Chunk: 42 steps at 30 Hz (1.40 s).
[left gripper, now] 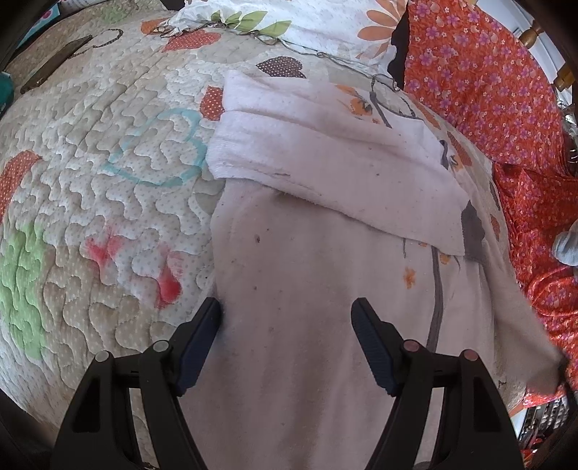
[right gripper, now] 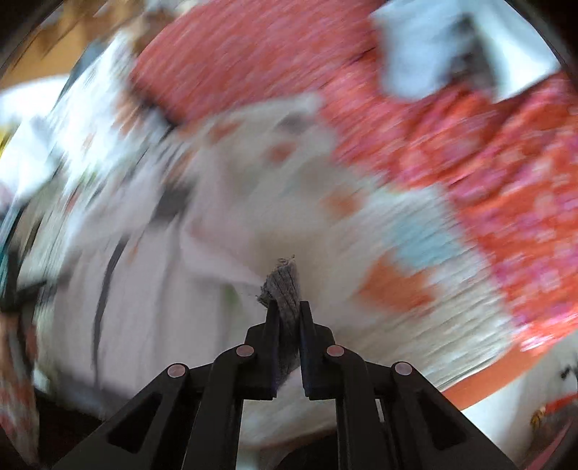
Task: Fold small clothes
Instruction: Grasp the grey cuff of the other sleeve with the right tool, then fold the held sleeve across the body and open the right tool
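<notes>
A small pale garment (left gripper: 307, 253) with grey stems and orange flowers printed on it lies on the quilt (left gripper: 108, 180). Its far part is folded back toward me as a white terry flap (left gripper: 325, 152). My left gripper (left gripper: 287, 314) hovers open over the near part, its left finger (left gripper: 202, 325) at the garment's left edge. The garment's right corner (left gripper: 534, 361) is drawn up off the bed. In the blurred right wrist view my right gripper (right gripper: 289, 307) is shut on a grey ribbed fabric edge (right gripper: 283, 285), with the pale garment (right gripper: 162, 271) below.
An orange floral cloth (left gripper: 487, 90) is heaped along the right side of the bed. A flowered pillow (left gripper: 307, 21) lies at the far end. A flat dark object with a chain (left gripper: 54, 65) rests at the far left. A grey lump (left gripper: 565, 246) sits on the orange cloth.
</notes>
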{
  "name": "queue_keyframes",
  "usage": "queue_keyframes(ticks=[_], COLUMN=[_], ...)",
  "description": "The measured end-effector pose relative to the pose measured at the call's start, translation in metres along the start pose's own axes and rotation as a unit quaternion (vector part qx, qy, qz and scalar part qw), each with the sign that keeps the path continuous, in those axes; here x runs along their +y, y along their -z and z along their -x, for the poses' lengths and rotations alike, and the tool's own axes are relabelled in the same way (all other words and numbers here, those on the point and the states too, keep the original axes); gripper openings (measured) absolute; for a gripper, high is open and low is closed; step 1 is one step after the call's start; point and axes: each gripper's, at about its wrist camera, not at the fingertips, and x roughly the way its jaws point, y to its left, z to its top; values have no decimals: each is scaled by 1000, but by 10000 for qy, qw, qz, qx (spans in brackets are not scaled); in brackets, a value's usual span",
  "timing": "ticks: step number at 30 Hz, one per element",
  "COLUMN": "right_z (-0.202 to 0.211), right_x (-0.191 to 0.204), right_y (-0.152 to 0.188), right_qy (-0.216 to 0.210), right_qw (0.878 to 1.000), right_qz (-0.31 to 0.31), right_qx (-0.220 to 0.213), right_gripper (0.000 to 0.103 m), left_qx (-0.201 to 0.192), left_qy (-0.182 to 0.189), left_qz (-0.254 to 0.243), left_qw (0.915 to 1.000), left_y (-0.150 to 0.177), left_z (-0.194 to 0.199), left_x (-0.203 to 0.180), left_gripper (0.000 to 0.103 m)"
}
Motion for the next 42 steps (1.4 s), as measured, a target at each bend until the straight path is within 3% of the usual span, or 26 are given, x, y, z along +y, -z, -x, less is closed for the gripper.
queue_keyframes(ticks=[3, 5, 8, 16, 22, 28, 33, 36, 42], right_z=[32, 43, 47, 30, 57, 83, 60, 36, -6], right_x=[-39, -56, -51, 21, 137, 273, 382, 439, 503], right_y=[-48, -71, -88, -94, -116, -127, -107, -91, -48], right_qy=[692, 777, 623, -188, -1066, -2040, -2606, -2844, -2893], right_qw=[9939, 9885, 9871, 9942, 9913, 9743, 9561, 9452, 9329], right_qz=[-272, -622, -806, -513, 195, 910, 1299, 1457, 1846], right_qx=[-809, -1137, -1237, -923, -750, -301, 338, 665, 1093], right_gripper=[9, 8, 8, 8, 8, 8, 8, 8, 8], left_qx=[-12, -10, -4, -24, -506, -1249, -1453, -1433, -1302], left_qy=[9, 5, 24, 212, 273, -179, -208, -213, -144], left_qz=[3, -3, 30, 290, 607, 1151, 1577, 1627, 1505], left_qw=[10000, 10000, 10000, 9993, 9965, 9853, 9765, 9760, 9799], left_y=[0, 0, 0, -9, -28, -46, -51, -53, -56], left_z=[1, 1, 1, 12, 51, 101, 118, 118, 109], left_x=[-1, 0, 1, 15, 43, 94, 127, 133, 124], left_gripper=[74, 74, 74, 74, 74, 76, 77, 77, 77])
